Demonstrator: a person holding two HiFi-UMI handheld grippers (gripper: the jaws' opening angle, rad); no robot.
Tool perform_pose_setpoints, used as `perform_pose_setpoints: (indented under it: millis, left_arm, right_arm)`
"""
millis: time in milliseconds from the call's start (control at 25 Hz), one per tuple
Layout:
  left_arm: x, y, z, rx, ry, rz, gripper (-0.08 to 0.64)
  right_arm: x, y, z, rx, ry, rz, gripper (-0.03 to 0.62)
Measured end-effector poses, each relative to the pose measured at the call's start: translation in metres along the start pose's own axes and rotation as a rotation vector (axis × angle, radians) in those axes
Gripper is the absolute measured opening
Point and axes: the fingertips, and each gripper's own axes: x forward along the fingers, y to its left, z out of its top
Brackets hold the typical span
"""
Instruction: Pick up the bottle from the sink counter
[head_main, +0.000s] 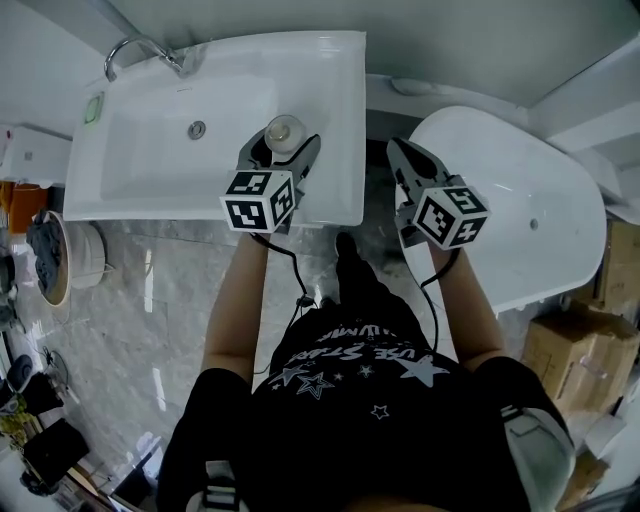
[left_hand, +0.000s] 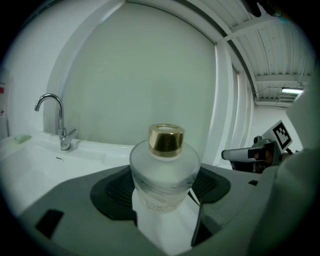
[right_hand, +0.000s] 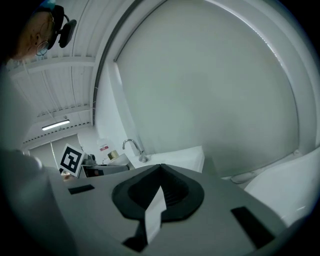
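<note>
A frosted glass bottle (head_main: 284, 130) with a gold cap (left_hand: 166, 139) stands upright over the right side of the white sink counter (head_main: 335, 90). My left gripper (head_main: 281, 148) is shut on the bottle, its dark pads (left_hand: 116, 189) pressing both sides of the body (left_hand: 162, 175). Whether the base still touches the counter is hidden. My right gripper (head_main: 402, 153) hovers to the right, between sink and bathtub, shut with nothing in it; in the right gripper view its jaws (right_hand: 160, 175) meet with only a thin pale slit between them.
A chrome faucet (head_main: 140, 50) stands at the basin's far left, with a green soap dish (head_main: 93, 108) beside it. A white bathtub (head_main: 520, 200) fills the right. Cardboard boxes (head_main: 590, 340) sit at the far right; clutter lies on the marble floor (head_main: 150, 300) at left.
</note>
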Motion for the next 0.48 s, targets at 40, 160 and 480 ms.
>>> perform_pose_setpoints:
  millis: [40,160,480]
  left_arm:
    - [-0.009,-0.004,-0.001,0.001,-0.004,-0.003,0.342]
    - [-0.034,-0.017,-0.006,0.007,-0.016,-0.011,0.342]
    - [-0.095,-0.048,-0.024,-0.002,-0.034,-0.037,0.342]
  right_arm:
    - [-0.005,0.006,-0.003,-0.005,0.002,0.001,0.006]
    - [-0.024,0.023,-0.011,-0.016,0.006,0.005,0.006]
    - [-0.074,0.064,-0.034,-0.043,0.004,0.018,0.006]
